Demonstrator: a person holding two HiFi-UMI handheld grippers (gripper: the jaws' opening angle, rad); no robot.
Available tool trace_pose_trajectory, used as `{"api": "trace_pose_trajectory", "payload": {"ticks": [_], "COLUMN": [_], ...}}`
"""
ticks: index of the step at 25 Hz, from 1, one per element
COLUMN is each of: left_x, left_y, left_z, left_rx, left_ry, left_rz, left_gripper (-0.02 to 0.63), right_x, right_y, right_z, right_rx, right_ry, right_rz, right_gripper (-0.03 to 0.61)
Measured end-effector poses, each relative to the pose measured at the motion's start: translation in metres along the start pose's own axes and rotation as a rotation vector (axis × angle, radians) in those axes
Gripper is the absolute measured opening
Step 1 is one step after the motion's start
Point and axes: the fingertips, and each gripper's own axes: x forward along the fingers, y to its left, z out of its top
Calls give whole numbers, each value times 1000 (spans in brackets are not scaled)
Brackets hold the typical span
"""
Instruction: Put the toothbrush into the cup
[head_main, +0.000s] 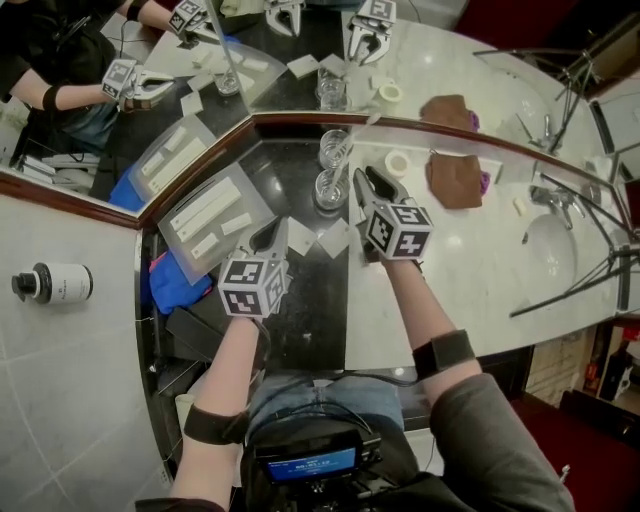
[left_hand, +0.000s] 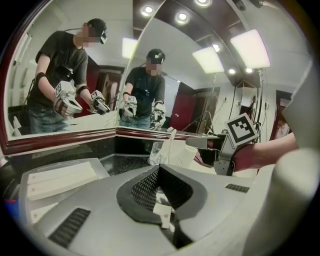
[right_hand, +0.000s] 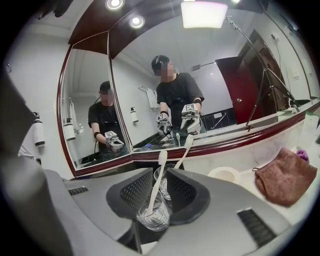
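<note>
While our right gripper (right_hand: 157, 192) stands open around the cup (right_hand: 150, 218) holding the toothbrush (right_hand: 156, 180), left gripper (left_hand: 160, 194) closed, we risk a withdrawing jaw clipping and toppling it.

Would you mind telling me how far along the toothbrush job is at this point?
Done: a toothbrush stands in the near glass cup. In hand: nothing; the right hand-held gripper is open around that cup, not gripping. Left: only drawing that hand-held gripper away.
</note>
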Motion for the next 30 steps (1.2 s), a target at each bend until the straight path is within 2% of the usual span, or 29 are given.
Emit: {"api": "trace_pose_trajectory", "payload": {"ticks": [5, 11, 15, 24, 30], "left_x": [-20, -45, -62, -87, -92], "left_y": [-7, -17, -20, -22, -24], "left_z": [11, 19, 23, 21, 17], "left_rx": [-9, 21, 28, 29, 24], "left_ry": [-2, 4, 1, -3, 3], "left_rz": [14, 24, 40, 76, 84], "left_gripper": [0, 0, 0, 0, 0], "right_x": [-43, -105, -149, -233, -261], "right_y": [6, -7, -34, -107, -130], "right_z": [15, 21, 23, -3, -20], "right_rx": [-45, -94, -79, -31, 6], "right_ry": [16, 44, 50, 92, 100], "right_rz": [29, 16, -39, -198, -242], "right_gripper": [105, 38, 18, 17, 15]}}
